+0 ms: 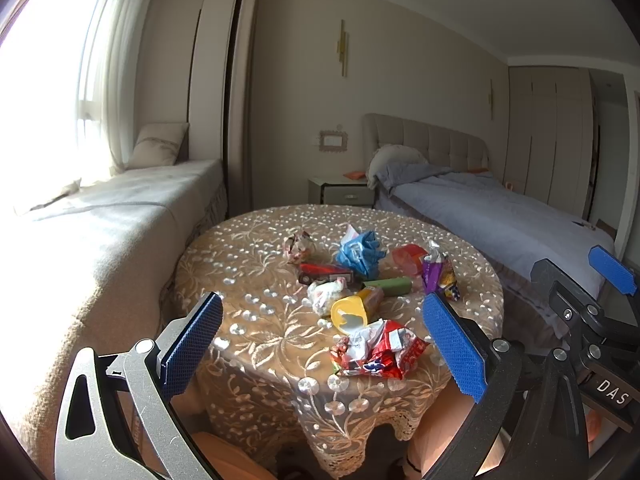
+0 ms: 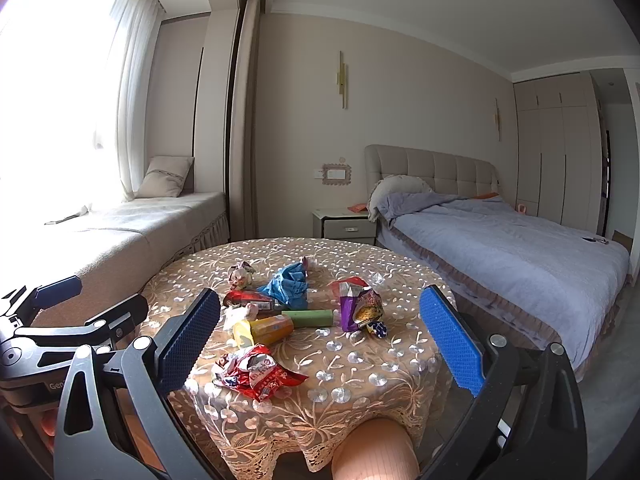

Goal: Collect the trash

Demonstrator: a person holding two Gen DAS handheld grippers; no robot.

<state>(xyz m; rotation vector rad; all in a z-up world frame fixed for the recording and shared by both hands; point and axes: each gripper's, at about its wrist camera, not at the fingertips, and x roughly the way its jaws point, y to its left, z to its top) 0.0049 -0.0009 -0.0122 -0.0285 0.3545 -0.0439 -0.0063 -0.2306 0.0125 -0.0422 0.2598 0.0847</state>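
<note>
Both claws hover level at the near edge of the round table, left gripper spread wide and empty, right gripper gaping too (nothing between its blue pads). Nearest lies the red wrapper, then the yellow-capped bottle, the green tube, the blue bag beyond.

We see bright window left, sheer curtain, cushioned window seat with pillow. Beige walls, gold sconce. Far right: bed, tufted headboard, grey-blue quilt; nightstand beside it; wardrobe beyond.
</note>
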